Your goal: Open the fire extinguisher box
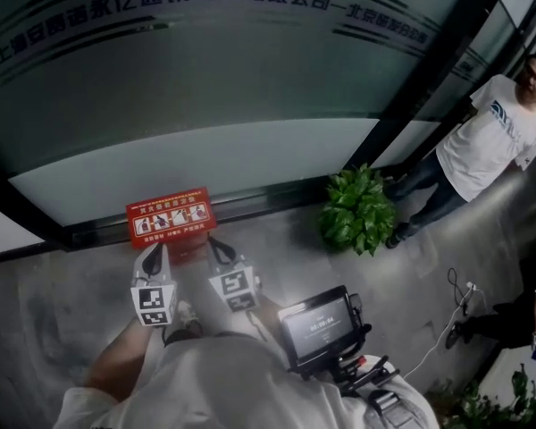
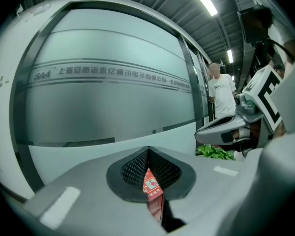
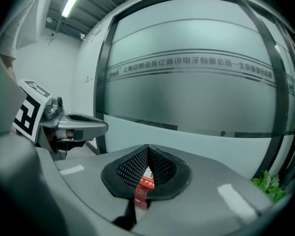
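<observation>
A red fire extinguisher box [image 1: 171, 218] stands on the floor against the frosted glass wall, its lid down, white pictograms on top. My left gripper [image 1: 160, 250] hovers just in front of the box's left half, shut and holding nothing. My right gripper [image 1: 213, 243] hovers in front of its right half, also shut and empty. Through the left gripper view's closed jaws a strip of the red box [image 2: 152, 191] shows ahead; the right gripper view shows the same box [image 3: 143, 185] beyond its closed jaws. Neither gripper touches the box.
A potted green plant [image 1: 356, 209] stands right of the box by a dark door frame. A person in a white T-shirt [image 1: 482, 137] stands at the far right. A small monitor rig [image 1: 320, 325] hangs at my chest; a white cable [image 1: 447, 324] lies on the floor.
</observation>
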{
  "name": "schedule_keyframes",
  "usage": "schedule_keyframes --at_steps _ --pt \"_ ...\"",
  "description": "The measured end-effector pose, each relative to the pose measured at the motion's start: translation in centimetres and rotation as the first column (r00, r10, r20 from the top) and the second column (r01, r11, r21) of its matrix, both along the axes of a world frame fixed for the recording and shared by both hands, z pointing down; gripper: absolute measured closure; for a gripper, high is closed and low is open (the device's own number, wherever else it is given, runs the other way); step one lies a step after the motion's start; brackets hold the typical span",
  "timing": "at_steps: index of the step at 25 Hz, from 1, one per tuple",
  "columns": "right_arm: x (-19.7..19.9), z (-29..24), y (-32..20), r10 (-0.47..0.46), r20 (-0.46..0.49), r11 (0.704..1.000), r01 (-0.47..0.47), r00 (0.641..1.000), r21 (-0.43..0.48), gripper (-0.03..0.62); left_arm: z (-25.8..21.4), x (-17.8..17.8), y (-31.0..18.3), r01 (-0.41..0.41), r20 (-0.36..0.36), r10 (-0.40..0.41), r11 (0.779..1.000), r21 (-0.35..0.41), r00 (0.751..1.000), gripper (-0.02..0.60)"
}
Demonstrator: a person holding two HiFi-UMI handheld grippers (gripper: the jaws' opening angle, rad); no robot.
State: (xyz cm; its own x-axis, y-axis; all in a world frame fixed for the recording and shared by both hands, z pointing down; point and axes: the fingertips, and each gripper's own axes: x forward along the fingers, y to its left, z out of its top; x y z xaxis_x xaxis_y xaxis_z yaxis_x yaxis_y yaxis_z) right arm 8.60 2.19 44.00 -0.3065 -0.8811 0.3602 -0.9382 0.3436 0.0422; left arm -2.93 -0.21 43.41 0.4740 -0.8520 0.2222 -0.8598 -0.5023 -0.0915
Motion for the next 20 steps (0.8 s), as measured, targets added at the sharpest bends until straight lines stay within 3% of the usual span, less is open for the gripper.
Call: schedule_keyframes --at_steps 5,12,20 --pt "-1.3 1.3 -6.1 0.046 -0.037 0.999 -0.047 0.998 -0.026 0.58 1.6 -1.4 -6.4 -0.044 0.001 0.044 0.998 -0.041 0.999 0.58" --pt "-3.6 4.2 -10.5 0.054 -0.068 0.995 -0.06 0.996 -0.084 0.58 5.2 -4.0 -10.5 -0.071 0.026 0.074 0.991 -0.112 0.997 0.58" --pt "-3.4 10.2 -13.2 -0.011 -0.084 0.983 -0.005 0.996 -0.185 0.58 11.6 -4.9 -13.0 -0.016 0.096 0.037 0.976 -0.217 0.995 0.58"
